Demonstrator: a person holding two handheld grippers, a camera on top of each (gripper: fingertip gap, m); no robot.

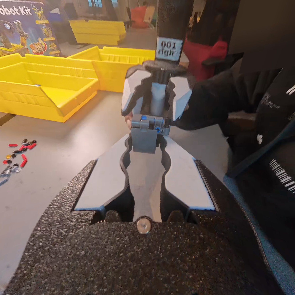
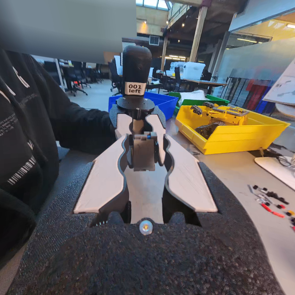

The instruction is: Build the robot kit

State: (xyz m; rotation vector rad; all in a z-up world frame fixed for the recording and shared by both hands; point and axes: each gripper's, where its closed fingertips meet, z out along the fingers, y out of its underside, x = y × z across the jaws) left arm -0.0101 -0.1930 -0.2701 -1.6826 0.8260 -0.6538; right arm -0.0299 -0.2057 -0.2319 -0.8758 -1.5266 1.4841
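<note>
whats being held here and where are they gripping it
A small grey brick assembly sits between both grippers: the left gripper clamps its flat panel end, the right gripper seemingly its pinned end.

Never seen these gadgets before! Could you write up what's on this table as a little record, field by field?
Left gripper: shut on grey brick assembly
Right gripper: closed on the same assembly, facing the left one
Assembly: grey panel with small blue pins, held above the table
Loose parts: small red, black and grey pieces on the table
Yellow bin: holds a yellow and grey brick model
Behind it: blue bin, green bin
</note>
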